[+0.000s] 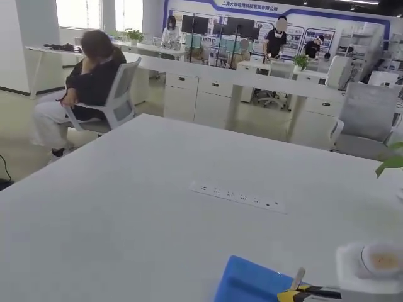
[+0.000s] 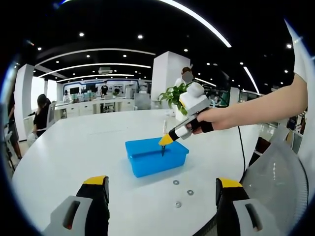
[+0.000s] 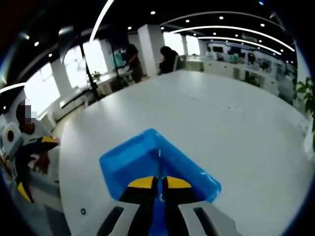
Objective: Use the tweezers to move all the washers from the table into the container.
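A blue container [image 2: 156, 156] sits on the white table [image 2: 88, 147]. In front of it lie three small washers [image 2: 175, 182], apart from it. My right gripper [image 2: 167, 140], held by a hand, is shut on thin metal tweezers [image 2: 162, 149] whose tips point down into the container. In the right gripper view the jaws [image 3: 160, 184] are closed on the tweezers [image 3: 160, 160] above the container [image 3: 142, 160]; whether the tips hold a washer I cannot tell. My left gripper [image 2: 161, 206] stands wide open near the table's edge, holding nothing. The head view catches the container's corner [image 1: 249, 283] and the right gripper [image 1: 293, 294].
A white power strip [image 1: 236, 196] lies mid-table. A white pot [image 1: 376, 264] with a green plant [image 2: 174, 96] stands just beyond the container. One washer [image 3: 82, 211] lies near the table edge. A person sits on a chair [image 1: 116, 94] beyond the far left corner.
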`<state>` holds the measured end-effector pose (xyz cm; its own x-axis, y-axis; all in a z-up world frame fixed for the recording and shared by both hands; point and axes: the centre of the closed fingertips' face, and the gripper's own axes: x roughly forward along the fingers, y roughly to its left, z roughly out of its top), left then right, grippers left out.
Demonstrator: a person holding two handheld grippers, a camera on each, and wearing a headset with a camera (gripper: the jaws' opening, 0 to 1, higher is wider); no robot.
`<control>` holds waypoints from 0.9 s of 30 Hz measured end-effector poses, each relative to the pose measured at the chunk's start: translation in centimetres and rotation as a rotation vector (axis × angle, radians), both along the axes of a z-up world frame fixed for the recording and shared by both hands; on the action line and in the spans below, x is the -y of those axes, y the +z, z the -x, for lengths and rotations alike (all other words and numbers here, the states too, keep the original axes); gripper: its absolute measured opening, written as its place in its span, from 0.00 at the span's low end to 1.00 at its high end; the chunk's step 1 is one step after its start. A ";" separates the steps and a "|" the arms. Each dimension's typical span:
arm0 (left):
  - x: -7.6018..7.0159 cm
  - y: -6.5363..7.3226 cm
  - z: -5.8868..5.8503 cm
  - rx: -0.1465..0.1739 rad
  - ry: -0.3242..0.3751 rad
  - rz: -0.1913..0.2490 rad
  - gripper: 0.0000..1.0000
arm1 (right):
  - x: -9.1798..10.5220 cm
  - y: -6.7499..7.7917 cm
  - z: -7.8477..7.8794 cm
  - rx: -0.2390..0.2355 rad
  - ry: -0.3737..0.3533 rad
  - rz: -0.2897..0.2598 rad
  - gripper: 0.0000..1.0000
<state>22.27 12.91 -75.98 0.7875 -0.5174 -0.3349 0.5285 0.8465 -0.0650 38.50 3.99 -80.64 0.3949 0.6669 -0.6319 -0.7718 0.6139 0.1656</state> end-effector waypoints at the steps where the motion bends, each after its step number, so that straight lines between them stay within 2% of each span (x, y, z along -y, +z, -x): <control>1: 0.0 0.0 0.0 0.000 0.000 -0.001 0.91 | 0.1 0.0 -0.1 0.001 -0.001 -0.003 0.04; 4: 0.0 0.0 0.0 -0.002 0.000 -0.001 0.91 | 0.3 0.6 -0.2 0.022 -0.011 -0.017 0.04; 7: 0.0 0.0 0.0 -0.002 -0.001 -0.001 0.91 | 0.3 1.7 0.1 0.036 -0.020 -0.053 0.04; 15: 0.1 -0.1 0.0 -0.004 -0.008 -0.001 0.91 | 0.1 4.5 2.0 0.059 -0.014 -0.128 0.04; 18: 0.1 -0.1 0.0 -0.004 -0.009 -0.002 0.91 | -0.4 5.6 3.2 0.059 0.008 -0.164 0.04; 22: 0.1 -0.1 0.0 -0.006 -0.011 -0.002 0.91 | -1.3 6.0 5.1 0.011 0.040 -0.216 0.04; 27: 0.1 -0.2 0.0 -0.006 -0.013 -0.005 0.90 | -1.9 4.8 6.8 -0.033 0.066 -0.221 0.04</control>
<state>22.22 12.78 -76.17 0.7784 -0.5263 -0.3423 0.5394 0.8396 -0.0645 31.71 5.92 -75.80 0.3271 0.8143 -0.4795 -0.8012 0.5080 0.3162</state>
